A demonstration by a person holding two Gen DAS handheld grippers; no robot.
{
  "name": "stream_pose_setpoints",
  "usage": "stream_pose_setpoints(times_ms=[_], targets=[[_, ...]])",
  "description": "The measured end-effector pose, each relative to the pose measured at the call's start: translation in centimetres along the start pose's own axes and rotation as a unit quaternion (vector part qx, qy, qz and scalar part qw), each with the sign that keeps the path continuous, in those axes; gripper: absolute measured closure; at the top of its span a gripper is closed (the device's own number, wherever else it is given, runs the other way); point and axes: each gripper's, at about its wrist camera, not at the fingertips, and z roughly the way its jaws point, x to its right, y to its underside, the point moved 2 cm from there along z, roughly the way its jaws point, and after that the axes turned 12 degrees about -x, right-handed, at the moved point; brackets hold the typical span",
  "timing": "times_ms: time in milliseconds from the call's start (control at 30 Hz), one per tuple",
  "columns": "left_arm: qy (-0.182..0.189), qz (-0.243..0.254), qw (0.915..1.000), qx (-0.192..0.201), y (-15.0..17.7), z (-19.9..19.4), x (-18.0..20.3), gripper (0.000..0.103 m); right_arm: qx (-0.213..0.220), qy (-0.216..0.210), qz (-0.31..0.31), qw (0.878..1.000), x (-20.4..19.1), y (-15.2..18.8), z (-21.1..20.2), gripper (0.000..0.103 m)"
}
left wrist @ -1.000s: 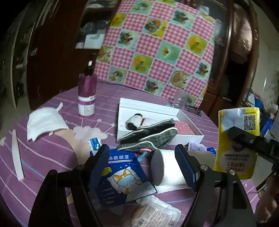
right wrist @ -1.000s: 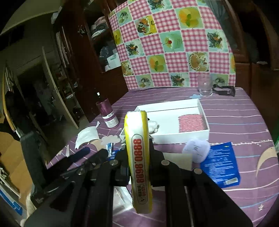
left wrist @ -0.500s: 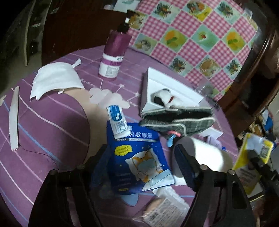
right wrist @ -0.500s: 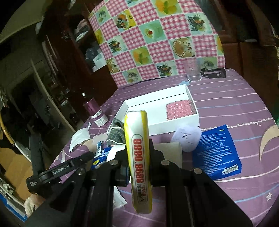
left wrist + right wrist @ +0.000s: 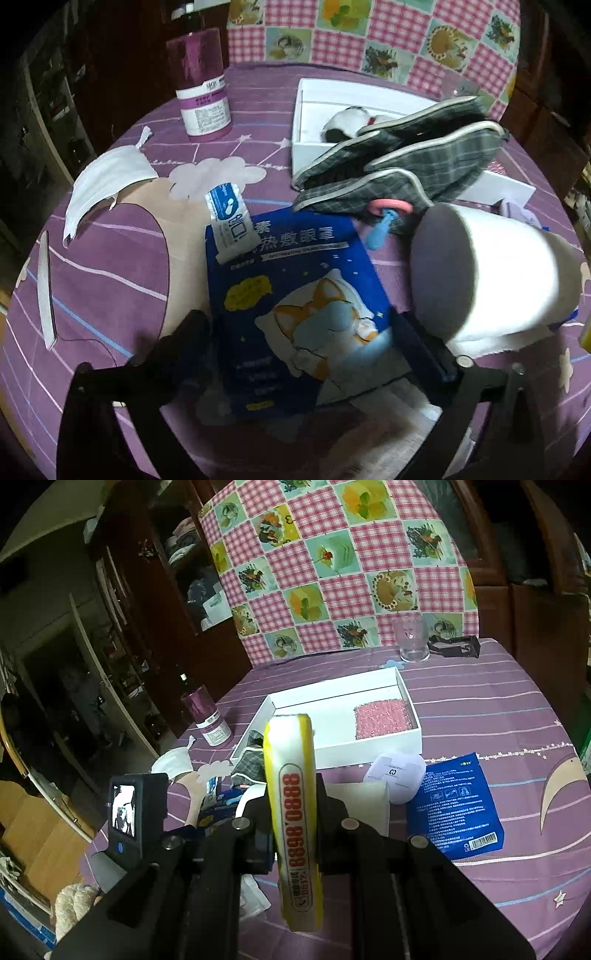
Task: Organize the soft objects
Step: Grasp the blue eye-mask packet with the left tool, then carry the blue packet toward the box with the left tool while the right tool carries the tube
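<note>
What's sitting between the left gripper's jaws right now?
In the left wrist view, the blue eye-mask packet lies flat on the purple tablecloth between the open jaws of the left gripper, ungrasped.

A dim room: dark wooden cabinets (image 5: pixel 147 602) behind a pink checked cloth (image 5: pixel 343 565), purple striped tablecloth (image 5: pixel 491 709) below.

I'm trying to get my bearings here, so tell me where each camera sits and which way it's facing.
Left wrist: on the left tongs, angled down at the blue eye-mask packet lying between their open fingers; only the tongs show.
Right wrist: on the right tongs, facing across the table toward the white box, gripping a yellow packet.
Shared: white box, purple bottle, plaid fabric item.
</note>
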Motion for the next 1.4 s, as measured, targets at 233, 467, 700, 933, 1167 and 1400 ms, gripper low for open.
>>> stream_pose_setpoints(times_ms=[233,467,700,933,1167,1400], targets=[[-0.005,-0.011,0.9999,0.011,-0.4,-0.5,-0.1,0.014,-0.008,0.005,0.001,1.000,0.0,0.1,0.3,0.086],[-0.016,-0.050,0.9980,0.035,-0.7,-1.4,-1.7,0.067,-0.011,0.015,0.004,1.000,0.2,0.1,0.6,0.086],[-0.009,-0.041,0.9981,0.045,-0.2,-1.6,-1.6,0.098,-0.011,0.022,0.002,1.000,0.2,0.1,0.7,0.086],[0.030,-0.069,0.9942,0.077,0.3,-3.0,-2.9,0.102,-0.001,0.039,-0.006,0.999,0.1,0.0,0.3,0.086],[0.102,-0.087,0.9800,0.146,1.3,-5.9,-4.5,0.103,0.002,0.047,-0.013,0.999,-0.1,0.0,0.3,0.086],[0.125,-0.076,0.9719,0.185,2.3,-7.9,-4.4,0.103,0.005,0.041,-0.014,0.999,-0.2,0.0,0.3,0.086]])
